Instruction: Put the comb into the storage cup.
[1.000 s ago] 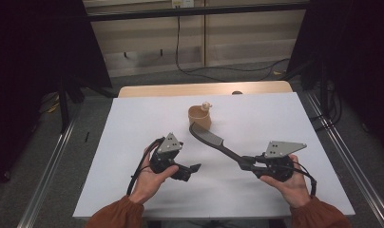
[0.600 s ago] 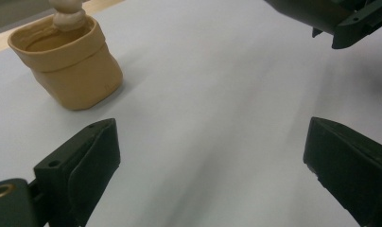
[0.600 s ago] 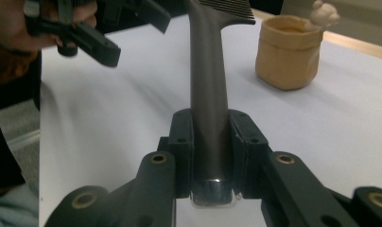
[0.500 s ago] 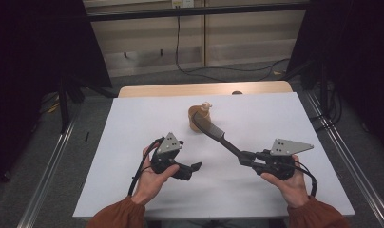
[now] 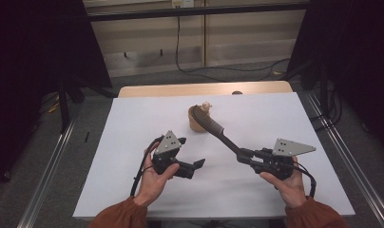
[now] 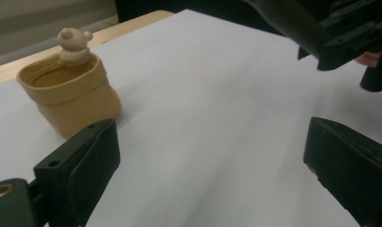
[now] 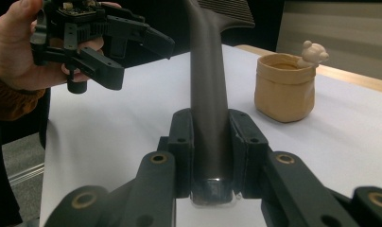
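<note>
My right gripper (image 5: 245, 157) is shut on the handle of a long black utensil (image 5: 223, 135) with a ribbed wide end. In the right gripper view the handle (image 7: 208, 94) runs up between the pads of the right gripper (image 7: 210, 156). The ribbed end hangs in the air near a tan pot (image 5: 197, 125) that has a small bear figure (image 5: 206, 105) on its rim, and does not reach into it. My left gripper (image 5: 197, 166) is held open above the table, nothing between its jaws. In its own view the left gripper (image 6: 212, 165) faces the pot (image 6: 68, 92).
The white table (image 5: 133, 123) has a wooden strip (image 5: 157, 90) along its far edge. A black cable (image 5: 178, 52) runs over the floor behind. Metal rails (image 5: 52, 156) flank both sides. In the right gripper view, the person's hand (image 7: 9, 47) holds the left gripper (image 7: 132, 47) at upper left.
The utensil's ribbed end has swung up and away, from beside the pot's base to its rim level. Both hands have stayed about where they were.
</note>
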### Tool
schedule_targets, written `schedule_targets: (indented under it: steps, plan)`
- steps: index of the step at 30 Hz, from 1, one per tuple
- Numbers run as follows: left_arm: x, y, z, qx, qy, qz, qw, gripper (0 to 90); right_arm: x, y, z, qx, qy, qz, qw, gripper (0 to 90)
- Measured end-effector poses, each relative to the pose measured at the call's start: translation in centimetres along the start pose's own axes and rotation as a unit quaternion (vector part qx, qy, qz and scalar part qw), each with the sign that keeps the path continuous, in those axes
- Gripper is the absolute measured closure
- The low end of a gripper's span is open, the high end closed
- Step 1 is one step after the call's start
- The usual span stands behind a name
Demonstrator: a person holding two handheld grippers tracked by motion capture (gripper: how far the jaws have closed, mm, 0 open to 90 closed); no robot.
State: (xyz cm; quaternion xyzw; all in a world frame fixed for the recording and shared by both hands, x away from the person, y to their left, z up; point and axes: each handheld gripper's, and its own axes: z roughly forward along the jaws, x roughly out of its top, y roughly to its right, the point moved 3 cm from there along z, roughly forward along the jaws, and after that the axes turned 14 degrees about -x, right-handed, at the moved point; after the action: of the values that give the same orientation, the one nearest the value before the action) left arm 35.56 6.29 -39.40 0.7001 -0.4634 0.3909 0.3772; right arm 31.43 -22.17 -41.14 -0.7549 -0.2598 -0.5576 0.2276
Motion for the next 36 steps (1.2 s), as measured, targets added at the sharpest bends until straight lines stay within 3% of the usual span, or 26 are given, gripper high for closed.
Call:
schedule_targets:
  steps: [4,8,10,12,15,18,21,24,27,31,36]
  plan:
    - [0.4,0.3,0.3,-0.004,0.028,0.013,0.9995,4.3,0.1,0.0,0.0,0.003,0.008,0.003,1.0,72.8]
    - [0.8,0.6,0.8,-0.017,0.059,0.007,0.9981,4.0,0.1,-0.1,0.0,0.006,0.014,0.001,0.9999,72.8]
    - [1.1,0.8,1.3,-0.014,0.063,0.02,0.9977,4.3,0.1,-0.1,0.1,0.007,0.015,-0.002,0.9999,72.8]
    - [1.3,1.0,1.7,-0.01,0.065,0.021,0.9976,4.7,0.0,-0.1,0.3,0.008,0.013,-0.003,0.9999,72.8]
    - [1.7,1.2,2.4,-0.023,0.067,0.023,0.9972,5.7,-0.1,-0.1,0.5,0.009,0.013,-0.003,0.9999,72.8]
    - [2.0,1.4,2.8,-0.03,0.087,0.025,0.9954,6.2,0.0,-0.1,0.4,0.009,0.018,-0.005,0.9998,72.8]
    - [2.5,1.7,3.3,-0.055,0.11,0.015,0.9923,6.1,0.0,-0.2,0.4,0.009,0.02,-0.005,0.9998,72.8]
    - [2.9,2.0,3.8,-0.063,0.112,0.016,0.9916,5.5,0.0,-0.2,0.4,0.011,0.019,-0.006,0.9997,72.8]
    - [3.2,2.1,4.3,-0.08,0.121,0.01,0.9894,4.7,0.0,-0.3,0.5,0.013,0.019,-0.004,0.9997,72.8]
    - [3.3,2.1,4.8,-0.086,0.125,0.002,0.9884,10.5,0.1,-0.4,0.4,0.016,0.022,-0.005,0.9996,72.8]
    - [3.4,2.1,5.3,-0.086,0.132,-0.024,0.9872,17.0,0.1,-0.4,0.4,0.013,0.022,-0.005,0.9997,72.8]
